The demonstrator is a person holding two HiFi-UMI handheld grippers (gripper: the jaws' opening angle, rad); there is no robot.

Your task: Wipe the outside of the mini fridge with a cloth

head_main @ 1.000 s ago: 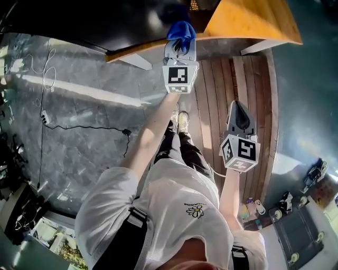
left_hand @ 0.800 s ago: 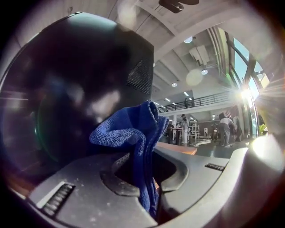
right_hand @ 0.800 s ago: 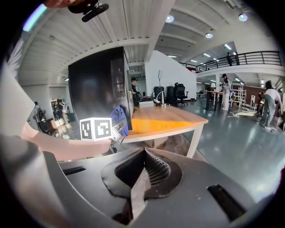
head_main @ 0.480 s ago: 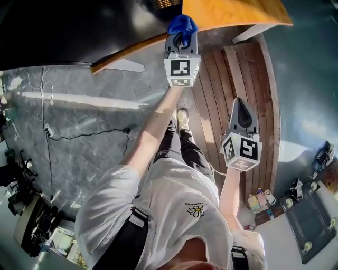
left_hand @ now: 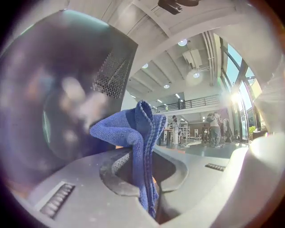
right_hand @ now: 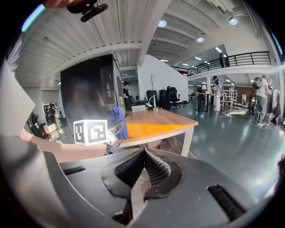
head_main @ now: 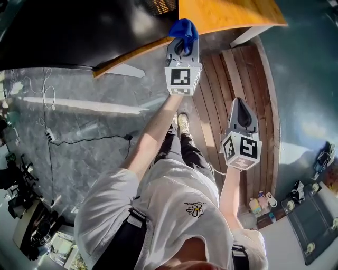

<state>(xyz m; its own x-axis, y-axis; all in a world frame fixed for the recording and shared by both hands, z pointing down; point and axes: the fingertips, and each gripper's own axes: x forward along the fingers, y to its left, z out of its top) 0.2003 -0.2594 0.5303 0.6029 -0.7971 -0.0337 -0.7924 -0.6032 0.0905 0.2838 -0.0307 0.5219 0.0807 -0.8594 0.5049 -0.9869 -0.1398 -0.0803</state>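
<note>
Grey floor (head_main: pixel 79 116) runs under a strip of wooden boards (head_main: pixel 240 68) in a bright open hall, where an orange-topped worktop (head_main: pixel 227 13) on white legs carries the mini fridge (head_main: pixel 68 31) at its left end. The fridge is a black, glossy box that throws back blurred reflections, with a patch of metal mesh (left_hand: pixel 111 73) high on the side that faces the left gripper view. A blue cloth (head_main: pixel 183 29), soft and folded into a loose peak, hangs just beside that side; whether it touches the fridge cannot be told. A thin black cable (head_main: pixel 90 140) trails over the floor on the left, the person's shoes (head_main: pixel 182 122) stand at the edge of the boards, and small bottles (head_main: pixel 261 202) sit by the boards' far end. The left tongs (head_main: pixel 182 46) are raised towards the fridge and clamped tight on the cloth's lower folds. The right tongs (head_main: pixel 241 105) hang lower over the boards, well apart from the worktop, pressed together with nothing between them.
</note>
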